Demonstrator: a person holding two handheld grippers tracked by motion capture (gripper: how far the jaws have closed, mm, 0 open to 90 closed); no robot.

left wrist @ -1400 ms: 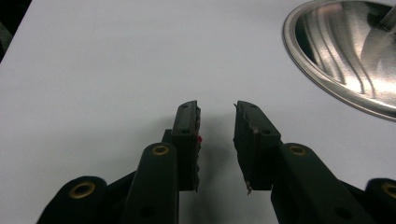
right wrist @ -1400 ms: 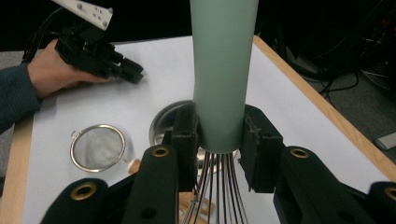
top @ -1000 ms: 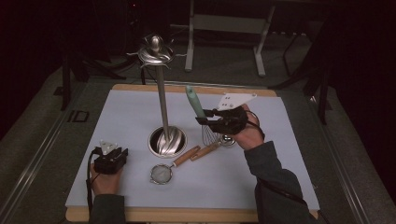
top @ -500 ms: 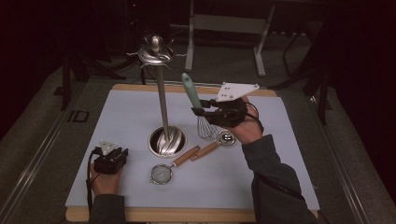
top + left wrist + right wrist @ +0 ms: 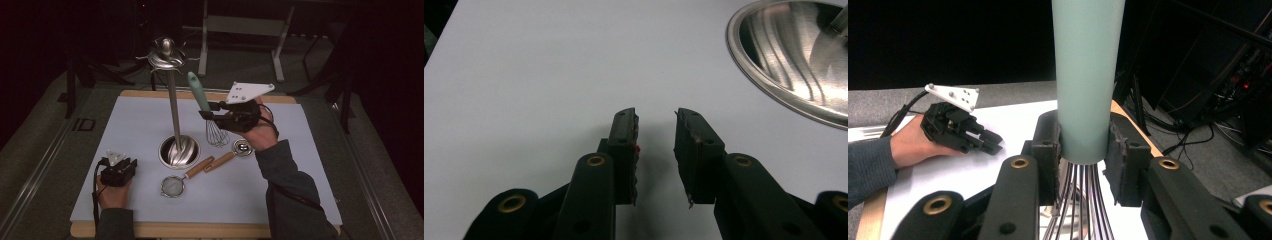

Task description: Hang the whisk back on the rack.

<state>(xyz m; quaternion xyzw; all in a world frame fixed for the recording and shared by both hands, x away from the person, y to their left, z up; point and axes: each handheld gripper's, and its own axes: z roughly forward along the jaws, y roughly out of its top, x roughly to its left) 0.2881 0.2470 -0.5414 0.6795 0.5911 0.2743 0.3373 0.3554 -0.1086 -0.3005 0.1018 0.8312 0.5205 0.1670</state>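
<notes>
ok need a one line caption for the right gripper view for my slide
Right gripper clamped on the pale green handle of a whisk, wires hanging below, left gripper resting on the white mat behind.

A wooden table (image 5: 150, 231) carries a pale blue-grey mat (image 5: 135, 130) covering nearly all its top. On the mat, the steel stand's round base (image 5: 178, 151) sits ahead and right of the left gripper (image 5: 118, 170); a small strainer (image 5: 175, 185) and a wooden-handled scoop (image 5: 235, 151) lie just below the right gripper (image 5: 212, 111).
</notes>
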